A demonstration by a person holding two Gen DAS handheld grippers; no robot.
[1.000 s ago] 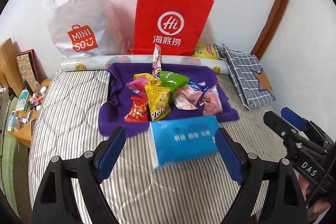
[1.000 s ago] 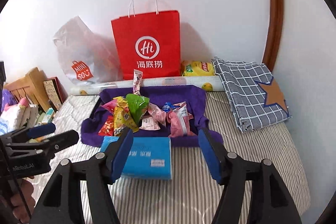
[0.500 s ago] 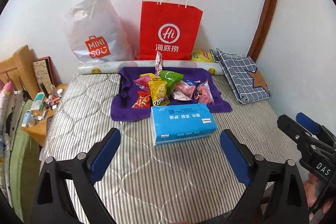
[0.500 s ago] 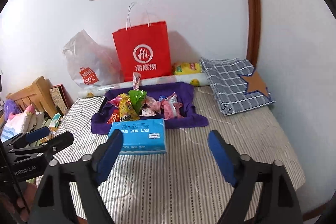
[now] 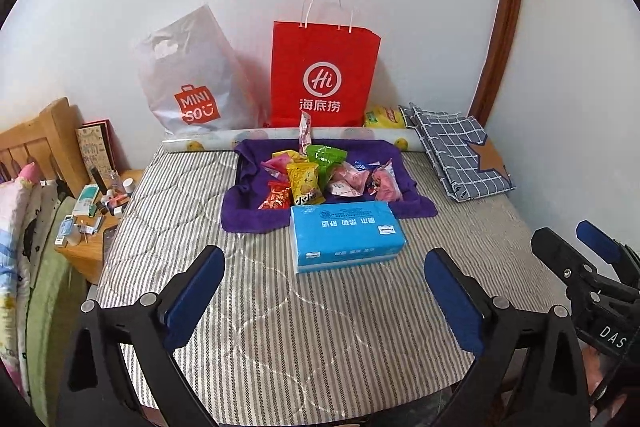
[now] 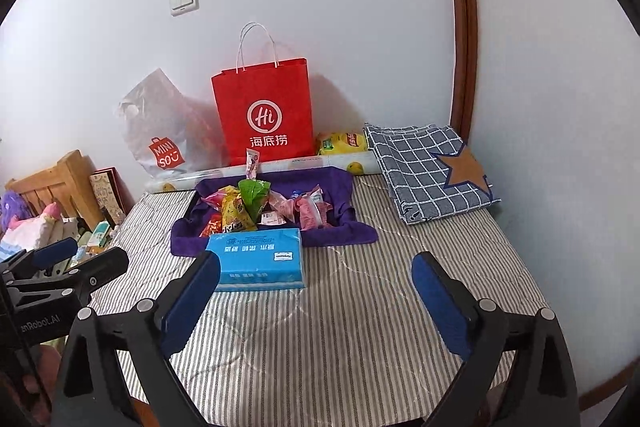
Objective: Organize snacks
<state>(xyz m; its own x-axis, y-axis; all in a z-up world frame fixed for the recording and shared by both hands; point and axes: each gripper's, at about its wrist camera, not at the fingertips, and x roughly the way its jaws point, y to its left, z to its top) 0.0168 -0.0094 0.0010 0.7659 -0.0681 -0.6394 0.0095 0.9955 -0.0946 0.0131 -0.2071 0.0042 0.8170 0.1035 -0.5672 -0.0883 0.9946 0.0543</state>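
Several snack packets (image 5: 316, 175) lie heaped on a purple cloth (image 5: 248, 211) at the far side of the striped mattress (image 5: 320, 339). A blue tissue pack (image 5: 344, 235) lies flat just in front of the cloth. My left gripper (image 5: 323, 259) hangs open, back from the pack, with nothing between its fingers. My right gripper (image 6: 316, 261) is opening its jaws wide, also empty, and sits to the right of the tissue pack (image 6: 256, 255). Each gripper shows at the edge of the other's view: the right gripper (image 5: 580, 247) and the left gripper (image 6: 80, 259).
Against the wall stand a red paper bag (image 5: 324, 75) and a white plastic bag (image 5: 188, 79), with a yellow chip bag (image 5: 384, 117) beside them. A folded checked cloth (image 5: 456, 155) lies at the right. A cluttered bedside table (image 5: 92, 211) stands left of the mattress.
Both grippers have drawn back from the tissue pack and risen, so the scene looks smaller. Both jaws spread wider, the right one most. The pack stays on the mattress.
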